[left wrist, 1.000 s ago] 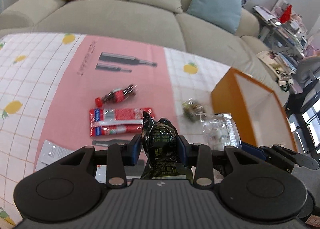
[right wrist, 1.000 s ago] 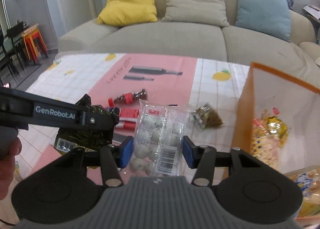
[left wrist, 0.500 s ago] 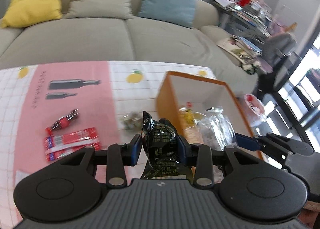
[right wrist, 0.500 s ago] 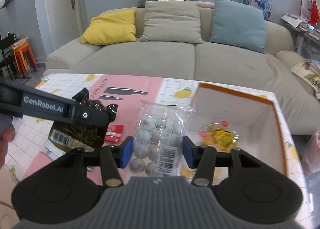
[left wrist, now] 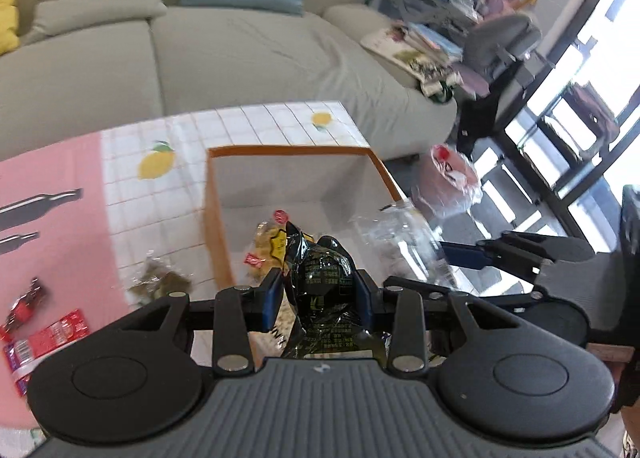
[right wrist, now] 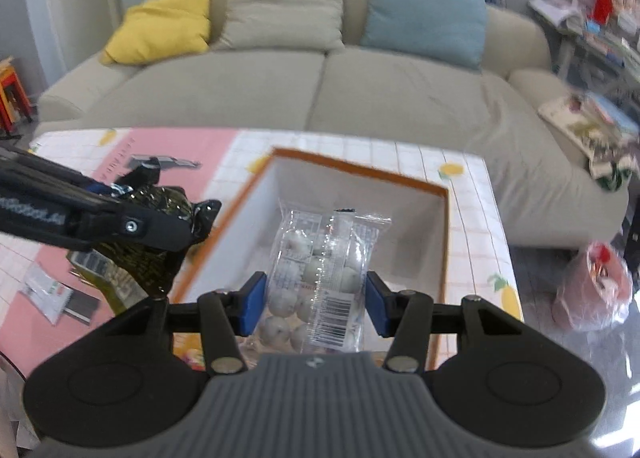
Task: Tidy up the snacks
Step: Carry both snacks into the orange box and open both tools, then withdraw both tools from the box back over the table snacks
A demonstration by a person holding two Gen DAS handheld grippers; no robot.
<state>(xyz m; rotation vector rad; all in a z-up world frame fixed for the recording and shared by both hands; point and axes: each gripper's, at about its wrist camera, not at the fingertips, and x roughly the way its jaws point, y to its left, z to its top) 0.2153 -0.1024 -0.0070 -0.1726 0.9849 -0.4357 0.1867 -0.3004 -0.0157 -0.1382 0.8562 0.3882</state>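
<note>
Presently: left gripper is clamping a dark foil snack packet, part-closed on its sides, holding it above the orange box. Right gripper is pinching a clear bag of white balls over that box, likely for dropping in. Yellow packet is lying inside already. Red wrappers are waiting on the table, toward its left edge.
</note>
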